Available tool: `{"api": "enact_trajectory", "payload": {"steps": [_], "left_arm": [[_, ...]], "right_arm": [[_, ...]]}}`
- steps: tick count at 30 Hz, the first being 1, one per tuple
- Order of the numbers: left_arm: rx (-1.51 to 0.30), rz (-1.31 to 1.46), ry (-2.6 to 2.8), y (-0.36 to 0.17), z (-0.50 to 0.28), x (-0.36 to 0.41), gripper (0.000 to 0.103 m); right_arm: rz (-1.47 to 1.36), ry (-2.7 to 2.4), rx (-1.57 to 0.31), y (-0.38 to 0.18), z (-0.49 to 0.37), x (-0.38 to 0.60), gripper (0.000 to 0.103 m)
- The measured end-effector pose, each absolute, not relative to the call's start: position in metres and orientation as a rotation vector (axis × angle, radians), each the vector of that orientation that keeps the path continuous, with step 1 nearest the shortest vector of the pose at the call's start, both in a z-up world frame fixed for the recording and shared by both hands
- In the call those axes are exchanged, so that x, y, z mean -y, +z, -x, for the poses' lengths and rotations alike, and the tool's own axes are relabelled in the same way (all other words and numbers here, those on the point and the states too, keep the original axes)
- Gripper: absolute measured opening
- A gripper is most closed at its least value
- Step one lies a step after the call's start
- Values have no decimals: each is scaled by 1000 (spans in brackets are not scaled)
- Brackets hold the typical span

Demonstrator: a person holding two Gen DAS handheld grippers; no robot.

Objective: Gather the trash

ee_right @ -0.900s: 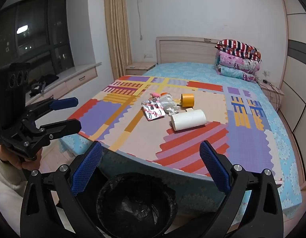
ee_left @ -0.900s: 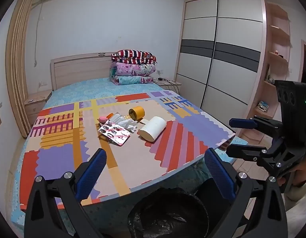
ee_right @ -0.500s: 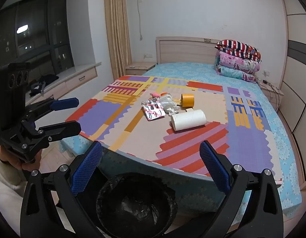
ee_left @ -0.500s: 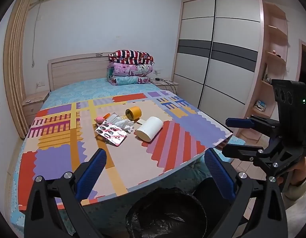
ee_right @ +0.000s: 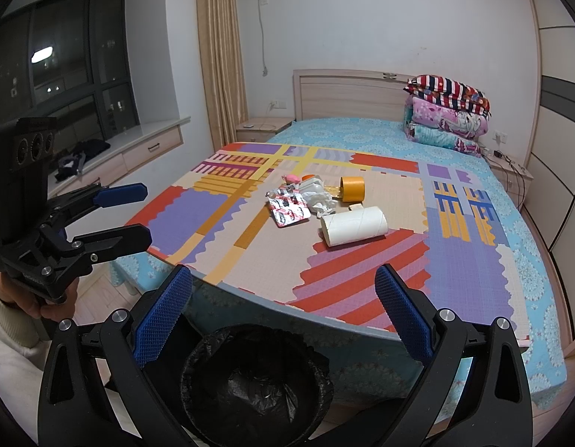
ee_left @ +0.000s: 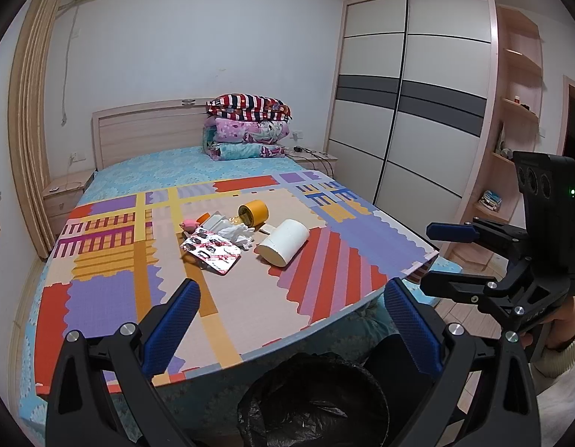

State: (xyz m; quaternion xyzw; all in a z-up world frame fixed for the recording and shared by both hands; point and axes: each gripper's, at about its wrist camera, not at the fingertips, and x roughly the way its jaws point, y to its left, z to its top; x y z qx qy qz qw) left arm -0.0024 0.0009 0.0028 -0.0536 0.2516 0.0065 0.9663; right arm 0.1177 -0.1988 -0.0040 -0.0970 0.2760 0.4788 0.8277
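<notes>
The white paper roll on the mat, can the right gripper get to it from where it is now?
Probably yes. The right gripper is open, and bare mat lies before the white paper roll.

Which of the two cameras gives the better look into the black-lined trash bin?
The right wrist view: there the trash bin shows nearly its whole rim and the black bag inside, between the open fingers. In the left wrist view the trash bin is cut off by the bottom edge, so only its far rim and some crinkled bag appear.

Home bedroom: bed (ee_left: 183,171) (wardrobe (ee_left: 410,119) beside)
</notes>
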Motion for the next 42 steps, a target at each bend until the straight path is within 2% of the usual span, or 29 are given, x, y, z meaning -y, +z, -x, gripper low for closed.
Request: {"api": "enact_trajectory", "payload": {"steps": [42], "left_arm": [[-514,115,21,1,2,-5,95]], "right_arm": [[205,1014,-586,-3,-117,194,100]]}}
